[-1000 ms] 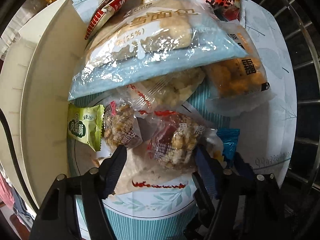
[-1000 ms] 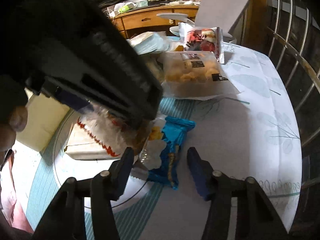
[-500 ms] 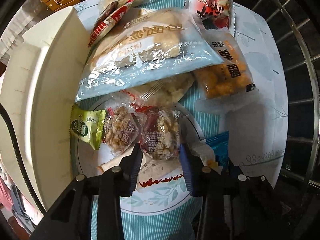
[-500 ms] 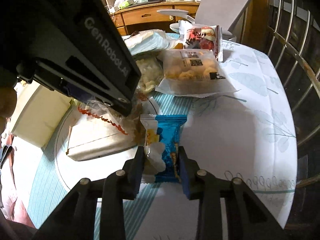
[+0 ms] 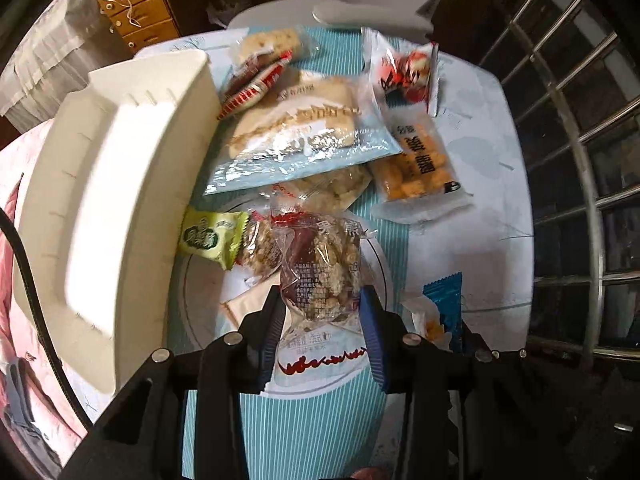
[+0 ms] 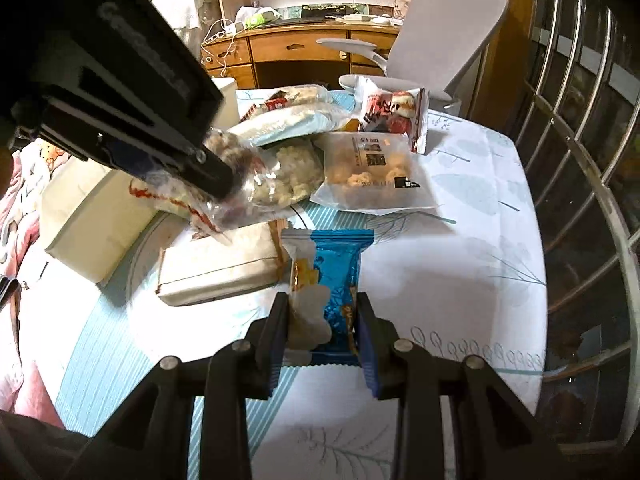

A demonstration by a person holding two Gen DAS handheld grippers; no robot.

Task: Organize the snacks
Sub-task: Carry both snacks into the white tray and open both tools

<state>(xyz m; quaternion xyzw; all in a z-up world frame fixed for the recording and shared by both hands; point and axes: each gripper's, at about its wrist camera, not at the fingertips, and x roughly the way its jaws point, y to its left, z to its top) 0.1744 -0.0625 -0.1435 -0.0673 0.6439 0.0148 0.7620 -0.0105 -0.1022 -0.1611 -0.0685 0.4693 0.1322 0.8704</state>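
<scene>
Gripping: two snack packets at once, one in each hand-held tool, above a cloth-covered table (image 6: 460, 264).
Left gripper (image 5: 323, 308): pointing straight down, jaws pressed on the sides of a clear nut-cluster packet (image 5: 320, 268) with a dark red panel; the jaws closed on it within the last second.
Nut-cluster packet: clamped at its lower half, its top edge overlapping a second clear packet of brown clusters (image 5: 260, 250) in the left wrist view; seen from the right wrist, it hangs clear of the table under the left tool.
Right gripper (image 6: 323, 320): angled down, jaws clamped on a blue wrapper (image 6: 336, 276); they too closed on it within the last second.
Blue wrapper: held by its near end between the blue pads, far end pointing towards the pile of snacks; whether that end rests on the table cannot be told.
Green packet (image 5: 210, 238): lying just beside the brown clusters, next to the cream plastic bin (image 5: 108, 200).
Bin: at the table's left edge, its inside hidden.
Bread bag (image 5: 304, 136): pale blue and clear, lying on the pile further back.
Orange puffs bag (image 5: 416, 168): flat on the cloth, right of the bread.
Red and white bag (image 6: 394, 114): standing at the far side.
Paper-wrapped parcel (image 6: 224, 264): flat on the cloth, beside the blue wrapper.
Background: office chair (image 6: 444, 36) and wooden desk (image 6: 296, 48).
</scene>
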